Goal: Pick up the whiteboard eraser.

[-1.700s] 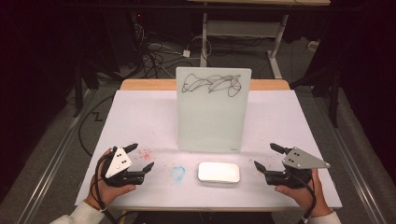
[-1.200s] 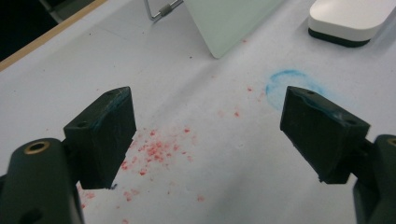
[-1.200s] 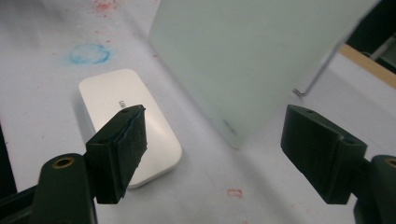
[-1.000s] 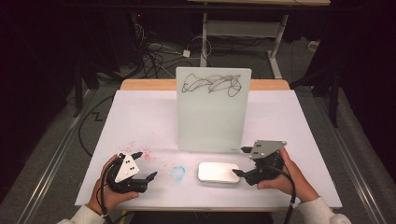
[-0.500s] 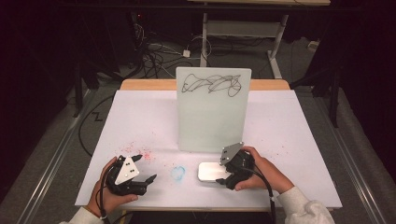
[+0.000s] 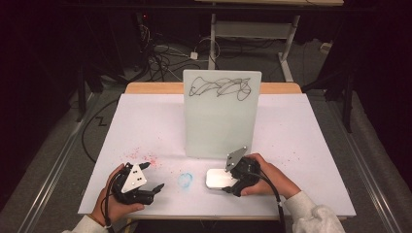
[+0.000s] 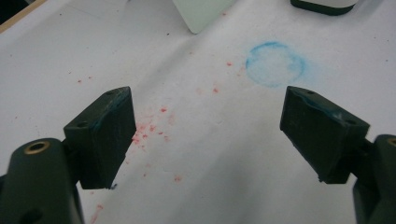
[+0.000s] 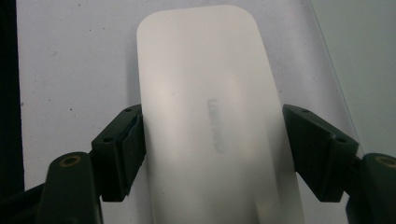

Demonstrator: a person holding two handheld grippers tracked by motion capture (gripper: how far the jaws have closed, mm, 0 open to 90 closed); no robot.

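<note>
1. White eraser (image 8: 205, 121) is lying flat on the table (image 6: 311, 145), just in front of the upright whiteboard (image 6: 221, 121).
2. Right gripper (image 8: 212, 149) is straddling it, jaws wide; left pad looks touching, right apart.
3. Likely a grasp: centre, then close evenly.
4. Left gripper (image 7: 205, 135) is idling wide over red specks (image 7: 149, 126).
5. Scribble (image 6: 218, 88) is showing in the high view; faint eraser lettering in the right gripper view.
</note>
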